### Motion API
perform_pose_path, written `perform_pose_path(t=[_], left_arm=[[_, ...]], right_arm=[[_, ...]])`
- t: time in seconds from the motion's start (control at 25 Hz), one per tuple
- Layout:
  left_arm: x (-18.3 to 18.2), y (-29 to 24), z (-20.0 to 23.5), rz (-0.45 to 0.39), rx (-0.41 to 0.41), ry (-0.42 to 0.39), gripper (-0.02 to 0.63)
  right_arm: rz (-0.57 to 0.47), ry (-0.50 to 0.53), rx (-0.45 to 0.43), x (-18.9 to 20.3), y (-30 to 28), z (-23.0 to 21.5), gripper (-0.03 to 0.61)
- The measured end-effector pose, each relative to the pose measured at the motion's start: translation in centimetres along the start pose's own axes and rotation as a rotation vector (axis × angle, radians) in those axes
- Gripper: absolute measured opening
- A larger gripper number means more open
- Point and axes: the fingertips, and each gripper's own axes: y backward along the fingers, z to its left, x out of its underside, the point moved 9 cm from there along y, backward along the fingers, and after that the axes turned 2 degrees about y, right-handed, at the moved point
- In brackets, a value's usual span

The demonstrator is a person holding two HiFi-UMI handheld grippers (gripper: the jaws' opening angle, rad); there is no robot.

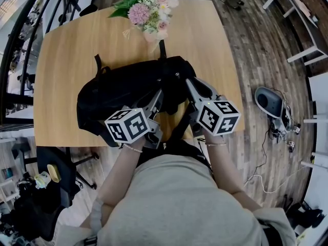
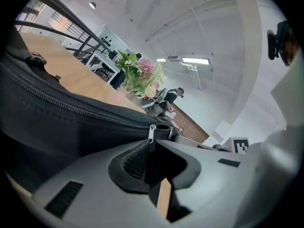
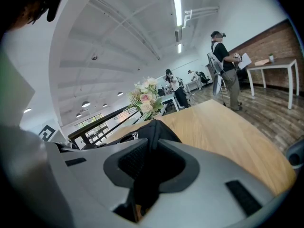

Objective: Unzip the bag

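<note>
The left gripper [image 2: 152, 145] pinches the thin, shiny metal zipper pull [image 2: 151, 133] with narrow fingers. The right gripper [image 3: 153, 141] squeezes a fold of the soft black bag [image 1: 118, 94].

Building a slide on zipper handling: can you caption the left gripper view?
Left claw pinches the zipper pull of a black bag lying on a wooden table.
</note>
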Motion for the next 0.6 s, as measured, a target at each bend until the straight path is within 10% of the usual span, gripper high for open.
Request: perform_pose_path(t=[0.6], left_arm=[[0.8,-1.4,1.2,0.026,0.034,0.176,0.119]], right_arm=[[0.001,-0.003,-0.004,0.2,-0.1,0.0,0.078]])
